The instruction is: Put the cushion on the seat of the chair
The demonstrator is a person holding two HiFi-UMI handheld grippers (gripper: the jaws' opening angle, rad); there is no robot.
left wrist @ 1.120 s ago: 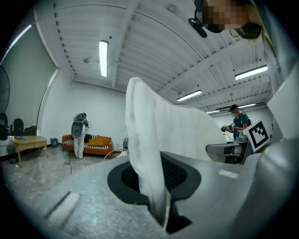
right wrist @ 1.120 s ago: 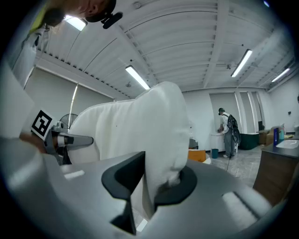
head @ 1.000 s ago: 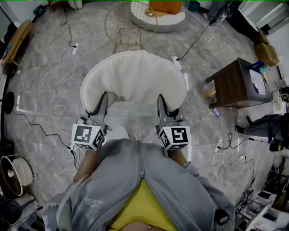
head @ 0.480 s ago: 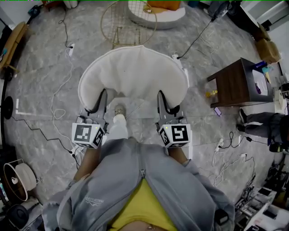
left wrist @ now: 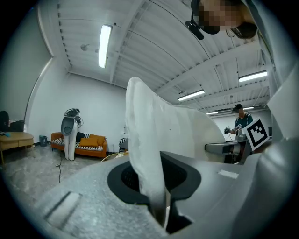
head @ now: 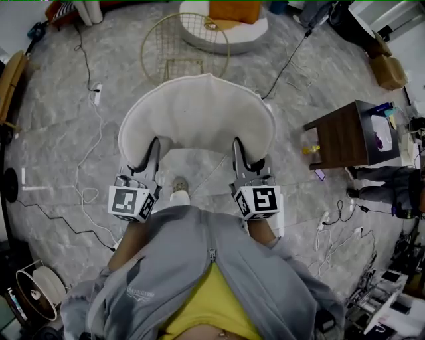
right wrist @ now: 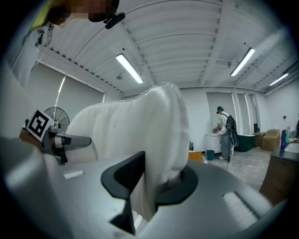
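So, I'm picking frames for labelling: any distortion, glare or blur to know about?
Head view: fisheye bends the floor, cushion sharp. Left gripper view: dark round vignette, ceiling light glares, mosaic patch top right. Right gripper view: same vignette, cushion evenly lit.

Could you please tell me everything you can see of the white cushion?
The cushion is off-white, plush and soft-looking, shaped like a broad crescent. It is held in the air above the grey floor, its broad face showing from above, short of the gold wire chair. The left gripper and right gripper each pinch its near edge, the fabric squeezed thin between their jaws. Nothing else touches it.
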